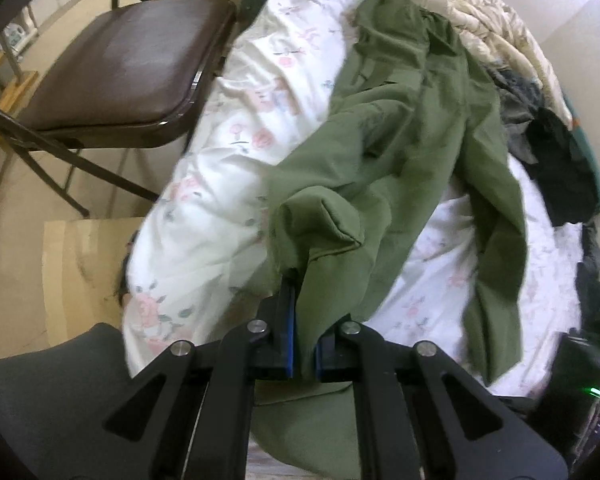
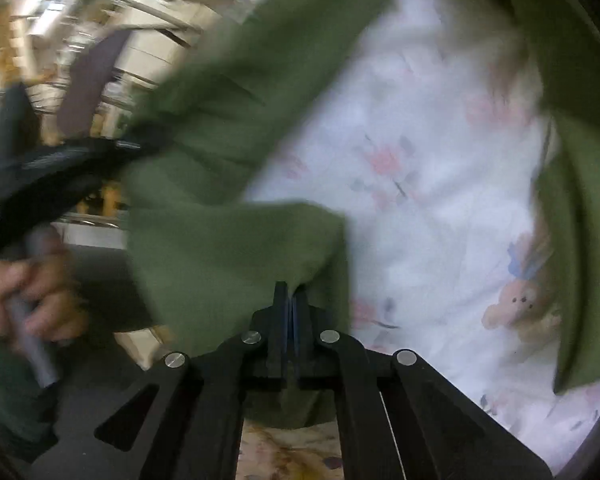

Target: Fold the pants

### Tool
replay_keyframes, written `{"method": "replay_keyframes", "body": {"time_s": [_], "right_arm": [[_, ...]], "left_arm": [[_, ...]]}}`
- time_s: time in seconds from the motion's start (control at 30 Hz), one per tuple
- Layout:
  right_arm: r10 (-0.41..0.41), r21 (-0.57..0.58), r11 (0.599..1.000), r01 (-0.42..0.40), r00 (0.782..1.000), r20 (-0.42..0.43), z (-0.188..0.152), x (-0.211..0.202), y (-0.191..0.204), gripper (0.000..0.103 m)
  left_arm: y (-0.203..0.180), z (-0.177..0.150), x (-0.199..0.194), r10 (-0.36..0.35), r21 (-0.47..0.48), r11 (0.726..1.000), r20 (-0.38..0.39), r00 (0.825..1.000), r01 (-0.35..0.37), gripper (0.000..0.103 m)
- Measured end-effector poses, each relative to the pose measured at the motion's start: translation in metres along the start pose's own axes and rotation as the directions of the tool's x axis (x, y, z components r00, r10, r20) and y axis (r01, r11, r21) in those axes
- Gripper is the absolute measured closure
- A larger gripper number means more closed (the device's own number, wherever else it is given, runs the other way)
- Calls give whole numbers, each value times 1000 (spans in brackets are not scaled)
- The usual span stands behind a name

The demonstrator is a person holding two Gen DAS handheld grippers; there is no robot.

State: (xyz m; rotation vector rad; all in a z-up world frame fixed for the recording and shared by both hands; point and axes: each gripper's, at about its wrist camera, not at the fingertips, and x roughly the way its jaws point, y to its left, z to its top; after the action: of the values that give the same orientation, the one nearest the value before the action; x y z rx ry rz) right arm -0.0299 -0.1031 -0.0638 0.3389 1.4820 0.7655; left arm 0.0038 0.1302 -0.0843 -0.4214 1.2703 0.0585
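Green pants (image 1: 404, 128) are pinched by both grippers' fingers (image 1: 290, 320); a brown chair (image 1: 128, 68) is shown only in the left view, a hand (image 2: 24, 292) only in the right.

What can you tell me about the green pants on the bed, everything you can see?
The green pants are olive, of soft matte cloth, rumpled and unfolded, sprawled across the white floral bedsheet with one leg trailing down the right. The left claw is shut on a hem-like edge, lifting it; the right claw is shut on another edge. The far end touches a cream quilt.
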Motion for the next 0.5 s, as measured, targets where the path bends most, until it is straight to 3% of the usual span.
{"method": "replay_keyframes", "body": {"time_s": [0.1, 0.23, 0.33, 0.4, 0.47, 0.5], "right_arm": [[131, -182, 977, -111, 987, 97, -12, -57, 52, 102], [208, -308, 932, -188, 978, 32, -34, -80, 101, 102], [256, -359, 889, -285, 958, -125, -60, -59, 133, 102], [231, -358, 881, -308, 942, -243, -79, -27, 145, 100], [175, -308, 908, -285, 924, -340, -92, 7, 141, 94], [144, -263, 928, -265, 904, -402, -97, 25, 134, 90]], "left_arm": [[-16, -1, 0, -113, 35, 993, -24, 993, 114, 98], [-33, 3, -9, -120, 102, 988, 10, 993, 118, 98], [-28, 10, -6, -138, 64, 988, -12, 990, 138, 95], [-27, 10, -3, -139, 50, 989, -32, 990, 140, 92], [-23, 7, 3, -105, 42, 993, -77, 991, 109, 77], [-19, 5, 3, -103, 32, 994, -89, 991, 107, 62]]}}
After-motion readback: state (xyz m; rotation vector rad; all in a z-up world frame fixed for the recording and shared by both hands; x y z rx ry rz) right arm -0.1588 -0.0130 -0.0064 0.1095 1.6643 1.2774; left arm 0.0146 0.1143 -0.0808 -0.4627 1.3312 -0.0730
